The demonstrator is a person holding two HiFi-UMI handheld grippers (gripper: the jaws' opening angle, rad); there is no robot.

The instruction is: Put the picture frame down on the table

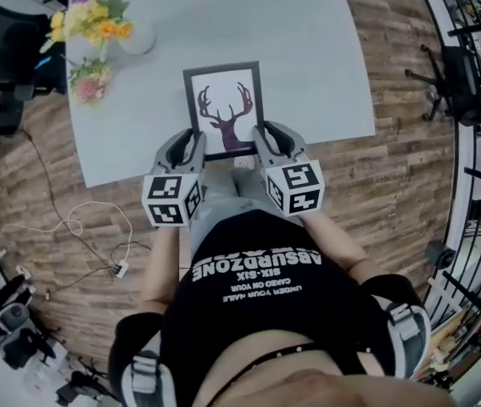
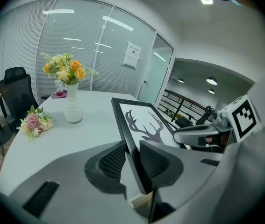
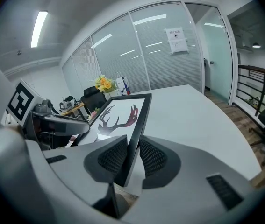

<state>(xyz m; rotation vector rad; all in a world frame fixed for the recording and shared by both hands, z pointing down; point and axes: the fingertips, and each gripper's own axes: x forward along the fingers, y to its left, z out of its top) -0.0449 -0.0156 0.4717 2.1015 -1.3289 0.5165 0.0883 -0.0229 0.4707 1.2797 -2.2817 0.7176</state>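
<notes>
A black picture frame (image 1: 223,108) with a dark red deer-head print is held over the near edge of the pale grey table (image 1: 308,58). My left gripper (image 1: 194,147) is shut on the frame's lower left side, and my right gripper (image 1: 262,142) is shut on its lower right side. In the left gripper view the frame (image 2: 141,127) runs up between the ribbed pads (image 2: 113,160). In the right gripper view the frame (image 3: 123,113) passes between the two pads (image 3: 152,157) the same way. Whether its lower edge touches the table I cannot tell.
A white vase of yellow and orange flowers (image 1: 96,24) stands at the table's far left, with a small pink bouquet (image 1: 90,81) lying beside it. A black chair (image 1: 7,58) is left of the table. Cables (image 1: 79,227) lie on the wooden floor.
</notes>
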